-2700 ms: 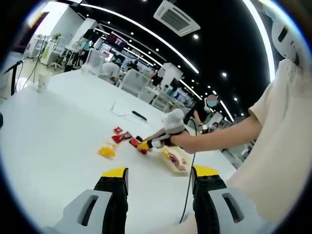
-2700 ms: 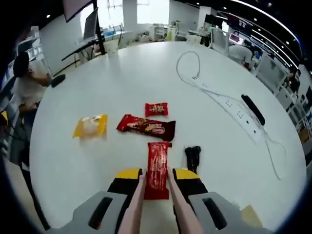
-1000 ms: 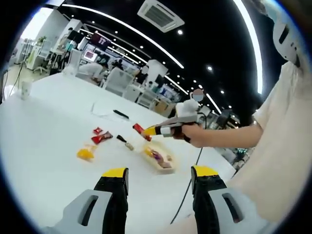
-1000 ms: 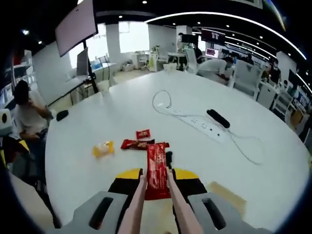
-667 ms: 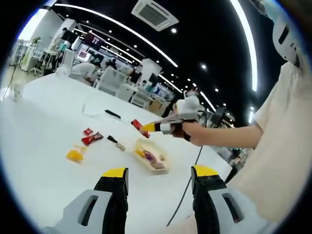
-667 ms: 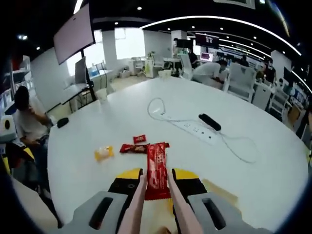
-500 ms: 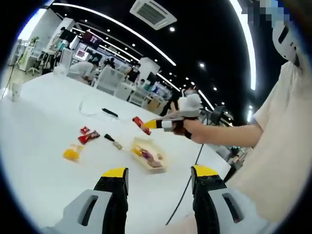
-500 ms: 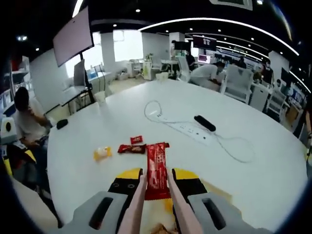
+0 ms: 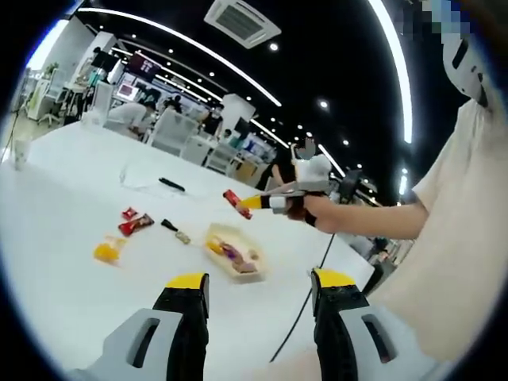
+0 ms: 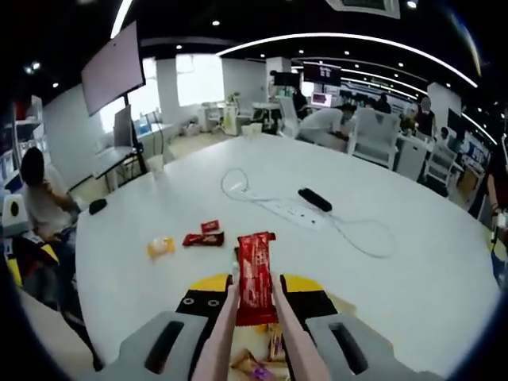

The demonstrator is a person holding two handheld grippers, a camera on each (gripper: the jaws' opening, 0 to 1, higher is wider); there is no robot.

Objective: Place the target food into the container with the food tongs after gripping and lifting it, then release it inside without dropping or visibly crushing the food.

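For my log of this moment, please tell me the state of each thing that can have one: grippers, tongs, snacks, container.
Right gripper: shut on the tongs.
Tongs: closed on the red snack bar, held in the air.
Red snack bar: lifted, pinched between the tong arms, not visibly crushed.
Container: open, on the table, already holding snacks.
Left gripper: open, holding nothing.
Yellow packet: lying on the table.
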